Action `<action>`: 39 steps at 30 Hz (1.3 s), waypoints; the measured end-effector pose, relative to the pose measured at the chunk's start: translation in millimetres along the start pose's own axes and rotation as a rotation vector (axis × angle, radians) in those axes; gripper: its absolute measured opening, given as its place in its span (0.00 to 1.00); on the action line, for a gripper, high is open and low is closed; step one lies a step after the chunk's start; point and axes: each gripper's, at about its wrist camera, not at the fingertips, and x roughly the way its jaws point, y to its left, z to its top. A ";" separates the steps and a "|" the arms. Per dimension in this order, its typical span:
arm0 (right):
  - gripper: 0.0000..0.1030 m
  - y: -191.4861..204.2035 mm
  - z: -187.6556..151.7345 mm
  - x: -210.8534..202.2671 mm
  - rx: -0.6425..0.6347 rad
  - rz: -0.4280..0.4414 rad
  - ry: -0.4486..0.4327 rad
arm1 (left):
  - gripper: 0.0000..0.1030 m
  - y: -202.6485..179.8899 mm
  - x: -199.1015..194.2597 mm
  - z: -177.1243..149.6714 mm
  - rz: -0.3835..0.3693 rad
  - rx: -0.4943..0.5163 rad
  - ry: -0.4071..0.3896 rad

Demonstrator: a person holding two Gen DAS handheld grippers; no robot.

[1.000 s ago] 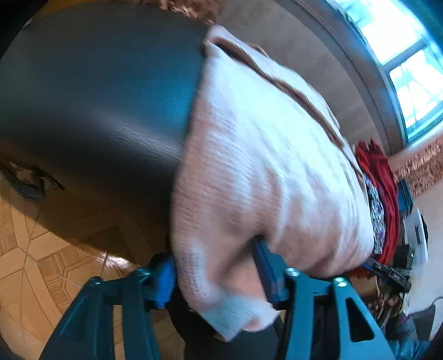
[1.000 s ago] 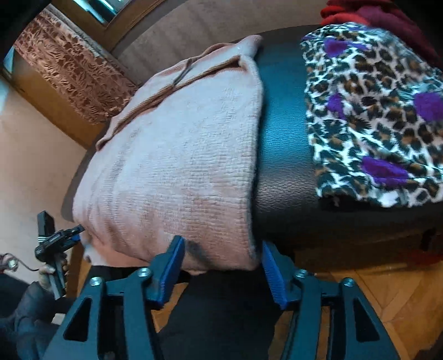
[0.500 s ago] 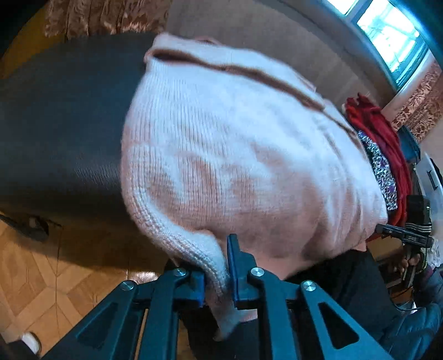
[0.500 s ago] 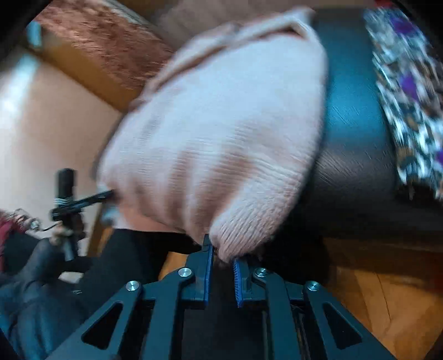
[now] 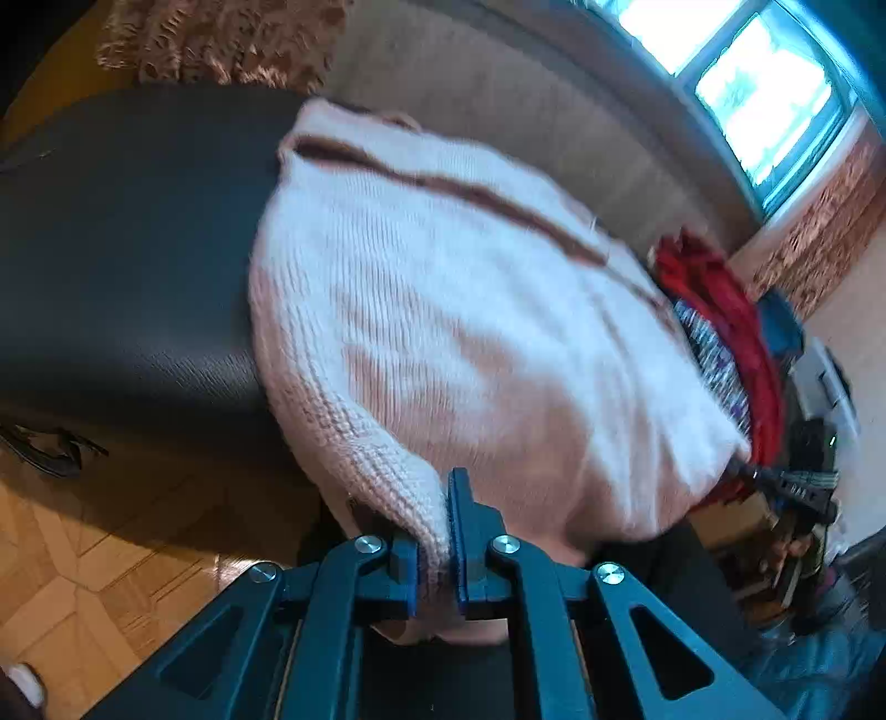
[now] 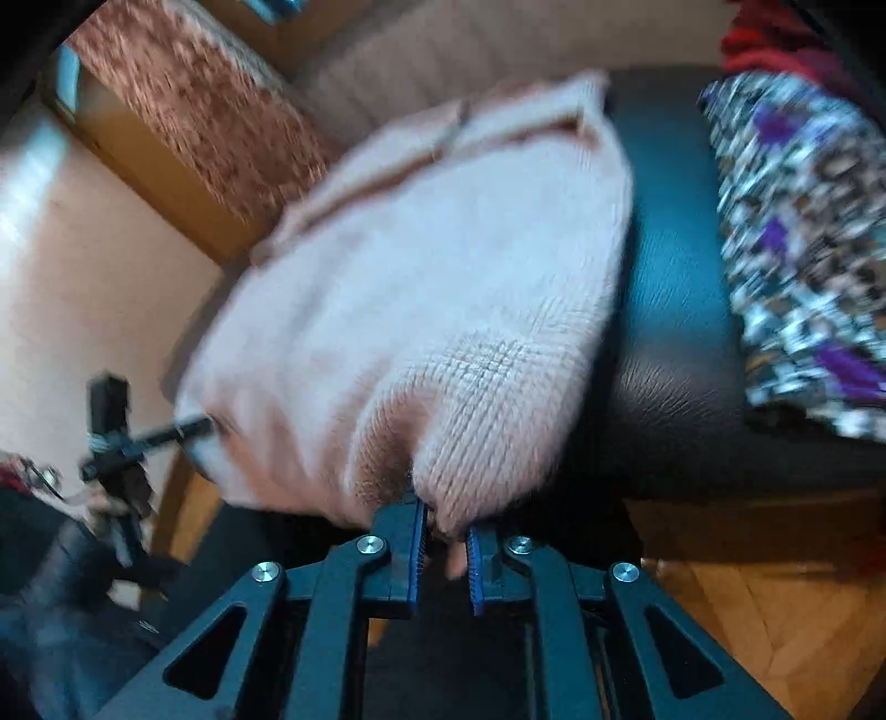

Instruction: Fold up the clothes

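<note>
1. A pale pink, chunky-knit wool sweater (image 5: pixel 470 332) with a thin brown stripe lies on a black leather-look padded seat (image 5: pixel 122 266), its near hem hanging off the front edge toward both claws.

2. The left claw (image 5: pixel 437 559) is clamped on the sweater's near left corner: a thick ridge of knit sits pinched between its blue pads, with the rest of the garment spreading up and away ahead of the claw and to its right.

3. The right claw (image 6: pixel 443 554) holds the near right corner (image 6: pixel 476 443). Its blue pads stand narrowly apart with a bunch of knit and a small tail of fabric between them, so it reads as gripping, though blur softens the detail.

4. The sweater's body fills the space directly ahead of each claw and bulges upward between them.

5. Judged from its look, the knit is soft, thick and light, and stretchy. It should sag in the middle when lifted and will not slip easily from ribbed pads. The 2 hem corners look like the right places to hold.

6. To the right of the right claw, well apart from the sweater, lies a leopard-print cloth with purple patches (image 6: pixel 803 249) on the same seat, with a red garment (image 6: pixel 775 39) beyond it.

7. Wooden parquet floor (image 5: pixel 111 554) shows below the seat.
</note>
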 end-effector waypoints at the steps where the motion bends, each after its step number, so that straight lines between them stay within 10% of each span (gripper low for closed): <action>1: 0.12 2.0 0.7 -5.3 0.009 0.003 -0.018 | 0.07 2.0 -4.4 1.8 -0.010 -0.013 -0.015; 10: 0.12 15.0 52.8 -7.5 0.058 0.011 -0.126 | 0.06 -4.4 1.3 49.8 -0.089 -0.069 -0.096; 14: 0.12 5.4 88.6 32.1 0.113 -0.070 -0.042 | 0.06 3.7 31.7 63.8 -0.064 -0.091 -0.050; 23: 0.18 -17.5 84.8 44.3 0.202 0.098 -0.044 | 0.25 19.2 52.4 74.5 -0.141 -0.145 0.007; 27: 0.16 -6.3 95.2 46.3 0.116 0.044 0.010 | 0.04 2.5 52.0 76.7 -0.035 -0.031 0.046; 32: 0.10 12.3 96.4 41.0 0.046 0.007 0.044 | 0.03 -2.2 30.7 61.2 -0.138 -0.050 0.019; 39: 0.10 27.4 100.2 8.5 0.127 0.173 -0.036 | 0.03 -7.3 -20.4 94.5 -0.351 -0.108 -0.170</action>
